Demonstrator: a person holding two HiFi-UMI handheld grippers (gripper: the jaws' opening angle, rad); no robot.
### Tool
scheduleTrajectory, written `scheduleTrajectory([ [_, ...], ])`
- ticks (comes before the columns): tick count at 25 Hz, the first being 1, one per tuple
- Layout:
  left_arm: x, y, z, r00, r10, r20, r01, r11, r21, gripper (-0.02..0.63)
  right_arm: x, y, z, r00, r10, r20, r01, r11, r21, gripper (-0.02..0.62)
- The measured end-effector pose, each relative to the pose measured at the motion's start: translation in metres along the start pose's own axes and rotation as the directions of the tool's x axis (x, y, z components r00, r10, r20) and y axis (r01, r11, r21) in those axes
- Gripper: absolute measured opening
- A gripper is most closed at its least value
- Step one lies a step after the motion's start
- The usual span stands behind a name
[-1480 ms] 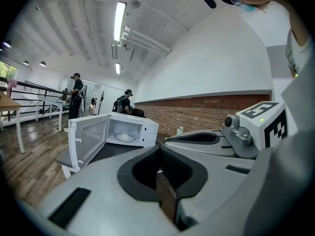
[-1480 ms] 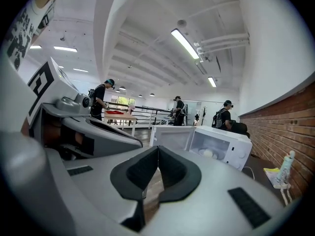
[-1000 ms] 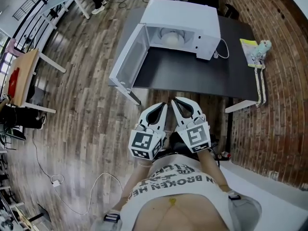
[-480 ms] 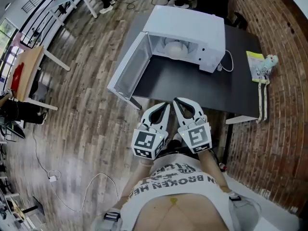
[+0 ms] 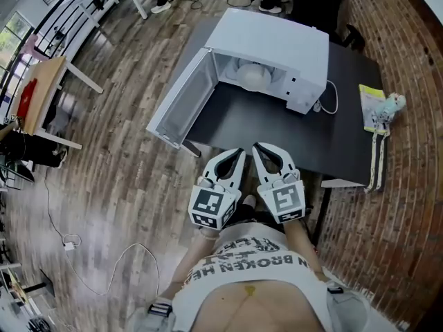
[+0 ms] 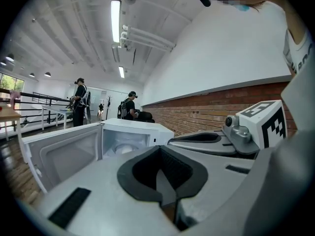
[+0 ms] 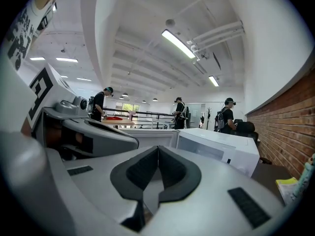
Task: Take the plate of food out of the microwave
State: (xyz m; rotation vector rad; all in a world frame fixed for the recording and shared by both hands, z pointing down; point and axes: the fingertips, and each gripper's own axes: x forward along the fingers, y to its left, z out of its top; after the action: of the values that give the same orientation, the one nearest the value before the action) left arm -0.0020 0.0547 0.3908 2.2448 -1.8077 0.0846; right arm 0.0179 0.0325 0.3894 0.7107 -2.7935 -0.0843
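Inside the boxy microwave sits a domed plate.

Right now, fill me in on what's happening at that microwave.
A person stands in front of a dark table, holding the left gripper and the right gripper side by side near the body, both shut and empty. The white microwave on the table has its door swung wide open. The plate of food, a pale rounded shape, sits inside; nothing has been taken out yet.
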Motion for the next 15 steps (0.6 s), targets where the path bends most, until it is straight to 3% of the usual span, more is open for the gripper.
scheduleTrajectory([
  [8,0.017,0.014,-0.005,0.999,0.006,-0.042,-0.006,1.000,0.009,0.006,0.017,-0.011,-0.005,1.000,0.006,-0.009,-0.005,1.000,0.022,0.009],
  [15,0.061,0.033,0.003,0.996,-0.078,-0.047,0.078,0.997,0.008,0.006,0.042,-0.040,-0.006,0.997,-0.074,-0.021,0.075,0.996,0.043,0.008],
])
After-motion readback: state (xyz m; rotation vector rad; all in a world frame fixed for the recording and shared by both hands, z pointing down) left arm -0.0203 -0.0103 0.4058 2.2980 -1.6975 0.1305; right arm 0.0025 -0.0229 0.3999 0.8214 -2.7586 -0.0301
